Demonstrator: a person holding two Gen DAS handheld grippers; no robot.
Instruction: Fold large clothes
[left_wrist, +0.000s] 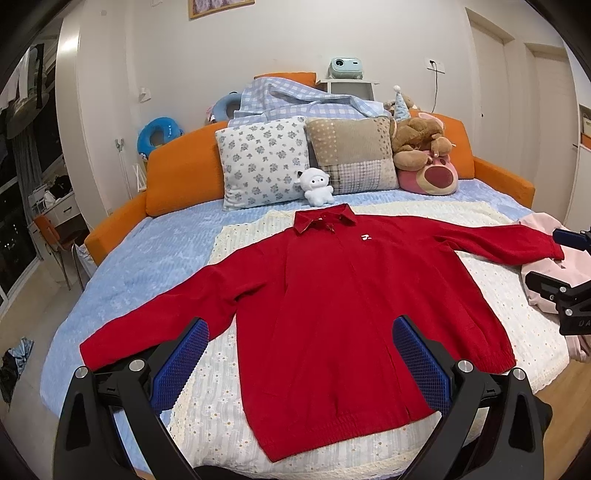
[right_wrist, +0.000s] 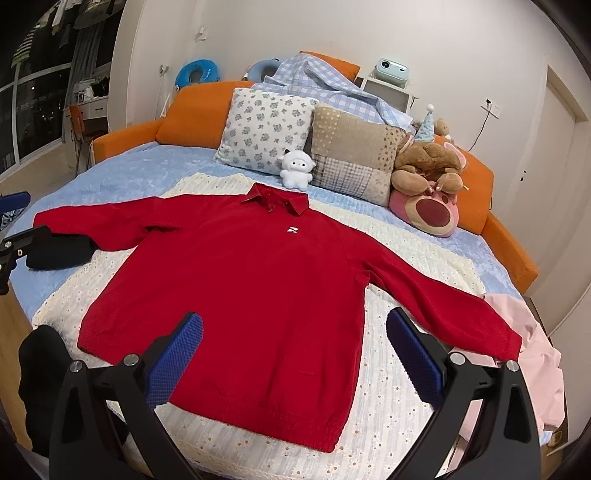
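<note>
My left gripper (left_wrist: 299, 347) hovers above the hem side of the bed, its jaws wide apart and holding nothing; my right gripper (right_wrist: 295, 339) does the same, jaws spread and empty. The red polo sweater (left_wrist: 332, 295) lies face up and flat on the cream eyelet blanket (left_wrist: 221, 406), collar toward the pillows, hem toward me, both sleeves stretched outward; I see 0 folds in it, so I judge the folding not yet begun: the spreading is done, while both sleeves and the body are left to fold.

The blanket covers the middle of a light blue bedspread (left_wrist: 147, 258) on a bed with an orange padded surround (left_wrist: 177, 173); the left sleeve's cuff reaches past the blanket onto the blue; the right cuff touches a pink garment (right_wrist: 535, 354) heaped at the bed's edge, likely next in line. A dark cloth (right_wrist: 59, 251) lies just beside the left sleeve in the right wrist view.

At the head sit a floral pillow (left_wrist: 264, 162), a patchwork pillow (left_wrist: 354, 155), a small white plush (left_wrist: 317, 186), a brown plush (left_wrist: 419, 138) on a pink bear cushion (left_wrist: 432, 175), and a rumpled blue checked quilt (left_wrist: 295, 99); a small projector (left_wrist: 345, 68) stands on a white shelf behind; the walls are white, and dark windows show night outside.
</note>
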